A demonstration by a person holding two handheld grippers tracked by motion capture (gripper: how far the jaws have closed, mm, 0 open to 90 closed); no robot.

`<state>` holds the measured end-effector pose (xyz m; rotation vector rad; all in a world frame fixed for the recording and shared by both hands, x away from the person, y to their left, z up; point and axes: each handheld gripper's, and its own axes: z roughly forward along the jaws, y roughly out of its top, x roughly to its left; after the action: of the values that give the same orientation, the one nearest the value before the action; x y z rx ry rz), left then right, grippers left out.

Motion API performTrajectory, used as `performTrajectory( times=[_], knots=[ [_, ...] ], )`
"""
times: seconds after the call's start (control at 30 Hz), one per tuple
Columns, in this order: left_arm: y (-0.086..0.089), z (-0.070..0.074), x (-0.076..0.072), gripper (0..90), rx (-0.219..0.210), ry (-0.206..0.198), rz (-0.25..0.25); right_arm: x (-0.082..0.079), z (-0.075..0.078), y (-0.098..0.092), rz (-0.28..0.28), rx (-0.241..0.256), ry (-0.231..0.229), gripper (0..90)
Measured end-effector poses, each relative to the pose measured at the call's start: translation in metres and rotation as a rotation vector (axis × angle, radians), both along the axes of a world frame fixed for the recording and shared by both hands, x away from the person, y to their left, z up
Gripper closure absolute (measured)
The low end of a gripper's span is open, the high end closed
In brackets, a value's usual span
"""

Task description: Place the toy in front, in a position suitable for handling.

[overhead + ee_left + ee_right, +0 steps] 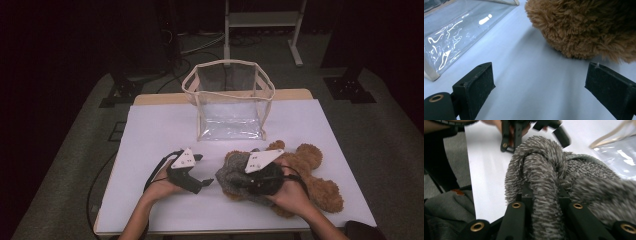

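A brown teddy bear point(312, 175) lies on the white table point(150, 130) at the right, with a grey knitted garment point(231, 175) over its left part. My right gripper point(242, 185) is shut on a fold of that grey garment point(544, 170), which bulges up between the jaws point(544, 195). Just left of the bear, my left gripper point(202, 183) rests low over the table, open and holding nothing. Between its pads point(477, 83) lies bare table point(541, 75), with the bear's fur point(586, 25) a little ahead on the right.
A clear plastic bag point(230, 97) with beige trim stands open at the back middle of the table; its wall point(456, 32) is ahead and to the left of my left gripper. A metal stand point(262, 20) is on the floor behind the table.
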<state>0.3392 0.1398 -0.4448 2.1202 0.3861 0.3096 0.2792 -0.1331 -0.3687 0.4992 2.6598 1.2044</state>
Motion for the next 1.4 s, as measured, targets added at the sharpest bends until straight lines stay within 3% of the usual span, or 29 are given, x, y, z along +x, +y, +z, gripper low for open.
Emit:
performTrajectory(
  times=[0.17, 0.27, 0.3, 0.5, 0.73, 0.93, 1.17, 1.2, 1.3, 1.4],
  knots=[
    [0.005, 0.0, 0.0, 7.6, -0.019, 0.001, 0.008, 0.0, -0.011, 0.01, 0.032, -0.05, 0.006, 75.4],
    [0.006, -0.002, 0.001, 7.6, -0.029, 0.01, 0.008, 0.0, -0.002, 0.002, 0.015, -0.04, -0.006, 75.6],
    [0.006, -0.002, 0.001, 7.6, -0.022, 0.011, 0.005, 0.003, 0.007, -0.007, -0.016, -0.023, -0.021, 75.5],
    [0.005, -0.006, 0.001, 7.6, -0.016, 0.012, -0.015, 0.014, 0.025, -0.023, -0.068, 0.008, -0.026, 75.5],
    [0.004, -0.011, 0.002, 7.6, -0.015, 0.023, -0.016, 0.012, 0.009, -0.009, -0.024, -0.013, -0.006, 75.5],
    [0.003, -0.011, 0.001, 7.6, -0.024, 0.017, -0.02, 0.021, 0.025, -0.013, -0.052, 0.015, -0.028, 75.6],
    [0.006, -0.003, 0.0, 7.6, -0.065, 0.006, -0.02, 0.029, 0.022, 0.002, -0.014, -0.04, -0.014, 75.5],
    [0.006, -0.002, 0.0, 7.6, -0.067, 0.004, -0.023, 0.035, 0.028, -0.005, -0.034, -0.009, -0.005, 75.5],
    [0.006, 0.0, -0.001, 7.6, -0.071, -0.001, -0.029, 0.041, 0.036, -0.015, -0.071, -0.001, -0.018, 75.6],
    [0.004, 0.002, -0.002, 7.6, -0.074, -0.004, -0.037, 0.059, 0.048, -0.042, -0.162, 0.002, -0.016, 75.5]
  ],
)
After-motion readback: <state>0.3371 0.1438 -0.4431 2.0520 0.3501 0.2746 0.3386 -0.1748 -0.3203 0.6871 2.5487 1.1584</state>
